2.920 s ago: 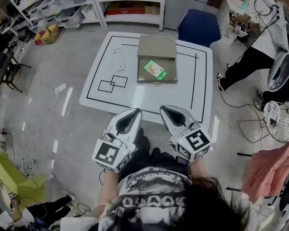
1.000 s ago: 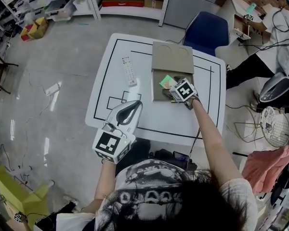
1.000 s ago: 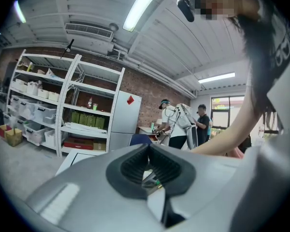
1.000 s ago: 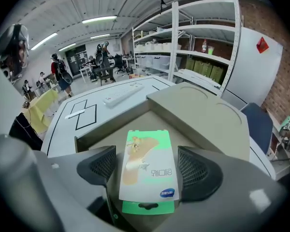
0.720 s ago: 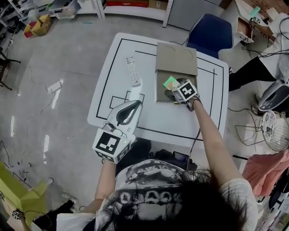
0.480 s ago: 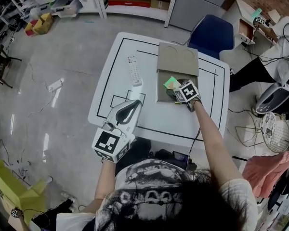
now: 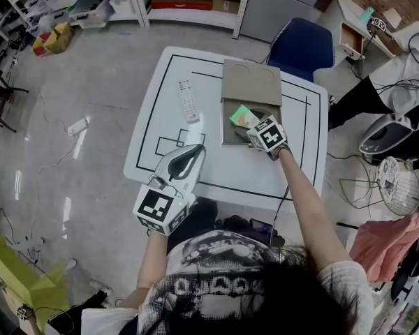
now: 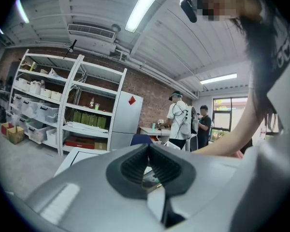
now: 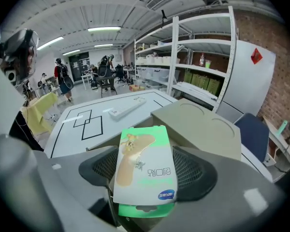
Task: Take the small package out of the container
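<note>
Gripping the small package (image 9: 144,168) across its width, the right hand-held gripper (image 7: 253,126) holds something that looks light, thin, glossy and bendable

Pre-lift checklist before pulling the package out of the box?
1. The right tongs grip the small package by both edges: ok.
2. Grip firm enough to lift: cannot tell.
3. Package clear of the container: not ok, it is over the open part.
4. Nothing above the package: ok.
5. The left tongs shut, empty, away from the container: ok.
6. The remote away from the container: ok.
</note>
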A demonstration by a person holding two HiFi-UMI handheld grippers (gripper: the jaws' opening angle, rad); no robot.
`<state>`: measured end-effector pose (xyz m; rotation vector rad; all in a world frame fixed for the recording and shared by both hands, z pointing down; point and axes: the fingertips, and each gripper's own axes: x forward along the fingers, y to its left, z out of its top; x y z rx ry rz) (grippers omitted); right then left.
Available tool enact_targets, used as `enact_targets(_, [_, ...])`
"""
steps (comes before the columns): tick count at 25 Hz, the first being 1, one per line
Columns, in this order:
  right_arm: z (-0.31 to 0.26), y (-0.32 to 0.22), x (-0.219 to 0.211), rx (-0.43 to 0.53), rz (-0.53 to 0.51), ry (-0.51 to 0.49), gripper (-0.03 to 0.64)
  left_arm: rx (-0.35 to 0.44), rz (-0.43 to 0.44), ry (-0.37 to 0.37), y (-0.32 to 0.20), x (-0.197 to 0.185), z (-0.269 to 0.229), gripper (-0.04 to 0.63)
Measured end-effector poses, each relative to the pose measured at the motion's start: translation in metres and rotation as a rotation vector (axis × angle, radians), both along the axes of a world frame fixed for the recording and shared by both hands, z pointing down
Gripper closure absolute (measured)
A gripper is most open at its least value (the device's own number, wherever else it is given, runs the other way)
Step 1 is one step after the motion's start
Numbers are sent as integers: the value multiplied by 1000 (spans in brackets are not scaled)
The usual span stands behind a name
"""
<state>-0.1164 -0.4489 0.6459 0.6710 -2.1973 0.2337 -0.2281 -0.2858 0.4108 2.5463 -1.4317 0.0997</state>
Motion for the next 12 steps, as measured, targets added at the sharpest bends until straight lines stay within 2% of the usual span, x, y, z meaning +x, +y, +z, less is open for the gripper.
enact_targets(12, [-92,37,9,132,14,-209,259,13,11,-8,22,31,-6,595])
